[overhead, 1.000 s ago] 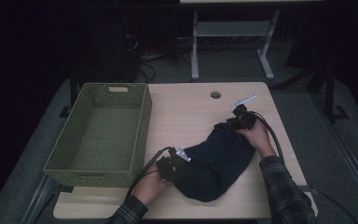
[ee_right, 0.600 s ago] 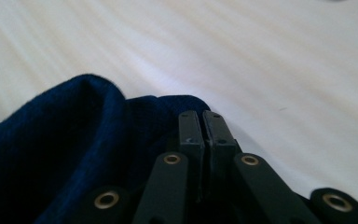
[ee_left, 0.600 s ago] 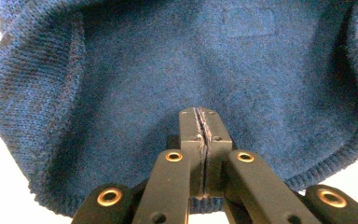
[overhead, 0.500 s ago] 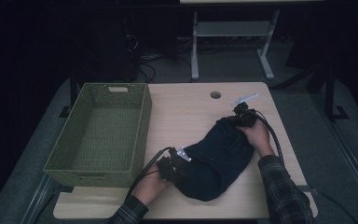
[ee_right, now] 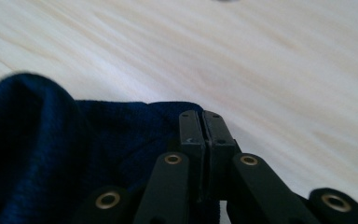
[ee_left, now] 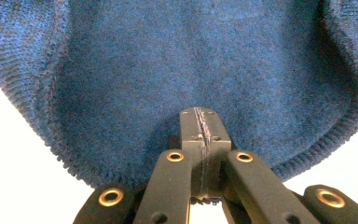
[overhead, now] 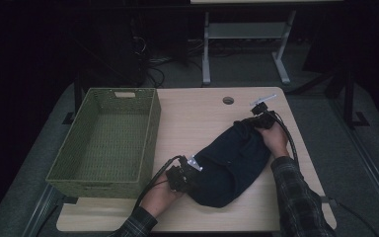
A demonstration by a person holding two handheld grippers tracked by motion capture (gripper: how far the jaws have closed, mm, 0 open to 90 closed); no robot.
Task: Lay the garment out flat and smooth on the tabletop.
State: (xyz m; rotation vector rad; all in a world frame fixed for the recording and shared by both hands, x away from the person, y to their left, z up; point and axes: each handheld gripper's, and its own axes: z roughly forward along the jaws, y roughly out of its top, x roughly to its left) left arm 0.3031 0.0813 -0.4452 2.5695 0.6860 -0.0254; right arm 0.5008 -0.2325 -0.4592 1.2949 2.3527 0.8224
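**Both tongs pinched on the blue knit, ready to move it**

A dark blue knitted garment [overhead: 229,165] lies bunched on the right half of the worktop [overhead: 197,118], running diagonally from the near middle to the far right. The green woven basket [overhead: 106,140] stands to its left, just apart from it.

The left tongs [overhead: 190,170] sit at the garment's near-left edge. In the left gripper view the jaws are pressed together with threads of blue knit caught in the seam between them, so they are pinching the cloth [ee_left: 200,70] near its ribbed hem. The right tongs [overhead: 250,121] are at the far-right end; their jaws have just been closing, and the right gripper view shows them pressed together with a fold of the dark fabric [ee_right: 74,154] gathered at their base, so they appear to pinch that edge too.

The garment should handle as light, soft and limp: it will sag and fold between the two grips rather than hold a shape, and the loose knit can stretch or slip if only a thin layer is caught. The hem or a thick fold is the safer place to take hold. Lifting both ends together would probably keep it from dragging across the wood on the way to the basket.
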